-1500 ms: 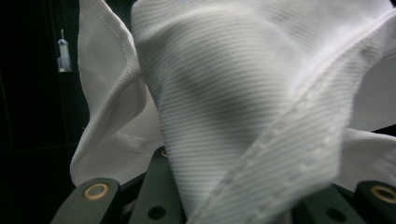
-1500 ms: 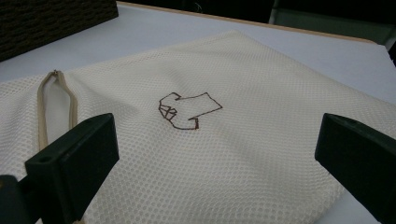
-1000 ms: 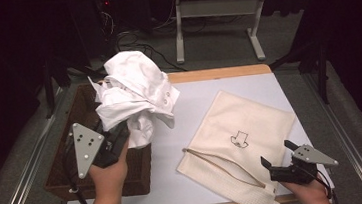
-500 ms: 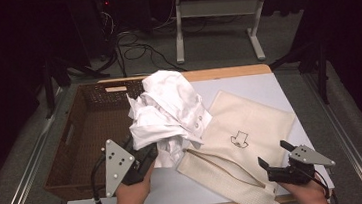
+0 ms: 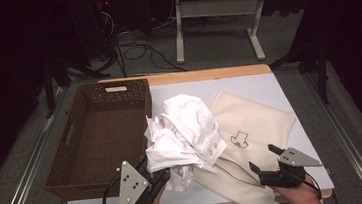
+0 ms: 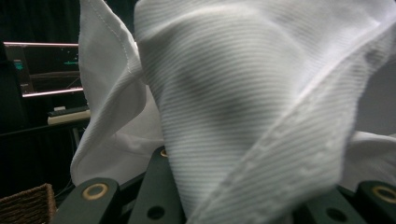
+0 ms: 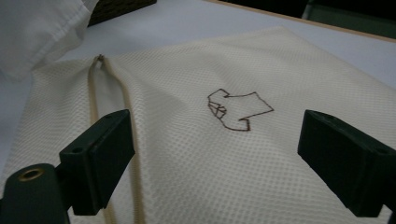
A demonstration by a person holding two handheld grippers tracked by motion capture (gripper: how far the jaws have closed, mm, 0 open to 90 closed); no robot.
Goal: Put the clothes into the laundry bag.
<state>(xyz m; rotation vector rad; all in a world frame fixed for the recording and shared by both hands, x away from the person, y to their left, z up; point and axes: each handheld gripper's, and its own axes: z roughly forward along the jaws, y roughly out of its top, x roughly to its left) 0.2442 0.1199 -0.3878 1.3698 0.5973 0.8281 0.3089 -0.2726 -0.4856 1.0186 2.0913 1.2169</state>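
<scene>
White cotton, crumpled and ribbed, is what the shirt (image 5: 185,137) is showing: it is hanging in a loose bunch from the left gripper (image 5: 148,178), whose fingers are clamping a fold of it at about 6 o'clock on the bundle. In the left gripper view the cloth (image 6: 261,107) is draping over the fingers, with a stitched hem and a buttoned placket running down it. The shirt is sitting over the middle of the tabletop (image 5: 267,81), its lower edge lying on the near corner of the cream mesh bag (image 5: 252,130) at 3 o'clock and its other side just beside the wicker basket (image 5: 107,134) at 9 o'clock.

It is looking light and very soft; it will probably sag, unfold and trail rather than keep its shape, and a thin pinch could slip, so a thick gathered fold or the seamed placket is the better place to take hold.

The right gripper (image 5: 270,161) is hovering over the bag's near edge with nothing between its fingers; they are standing apart, having just been closing a little. The bag (image 7: 243,154) is bearing a small brown outline drawing (image 7: 239,111) and a cord (image 7: 95,93) along its opening. No readable writing is showing.
</scene>
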